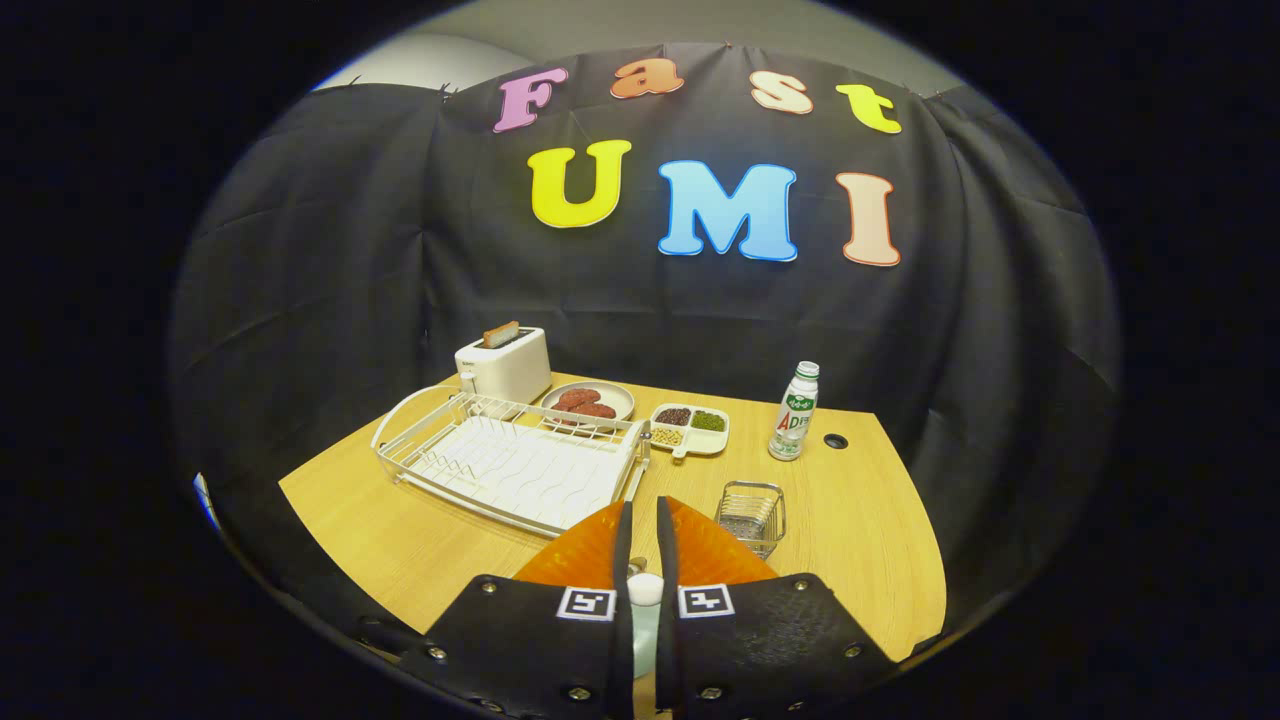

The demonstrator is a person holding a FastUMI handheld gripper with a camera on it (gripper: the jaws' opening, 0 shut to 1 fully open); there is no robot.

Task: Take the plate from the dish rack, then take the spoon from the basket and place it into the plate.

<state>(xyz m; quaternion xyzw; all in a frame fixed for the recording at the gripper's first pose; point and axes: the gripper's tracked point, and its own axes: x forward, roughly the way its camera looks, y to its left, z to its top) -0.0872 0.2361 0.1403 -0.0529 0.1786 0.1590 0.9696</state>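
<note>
An orange plate [715, 552] lies on the wooden table [400, 530], right below my fingers and partly hidden by them. My gripper [645, 505] is shut on a pale spoon [645, 592]; its handle end shows in the narrow gap between the two fingers, and the rest of it is hidden. The small wire basket [752, 515] stands just right of the plate and looks empty. The white dish rack [510, 460] sits ahead to the left with no dish in it.
Beyond the rack stand a white toaster [503, 365] with a slice in it, a plate of sausages [588, 402] and a divided dish of beans [689, 428]. A bottle [795, 412] stands at the back right beside a cable hole [835, 441].
</note>
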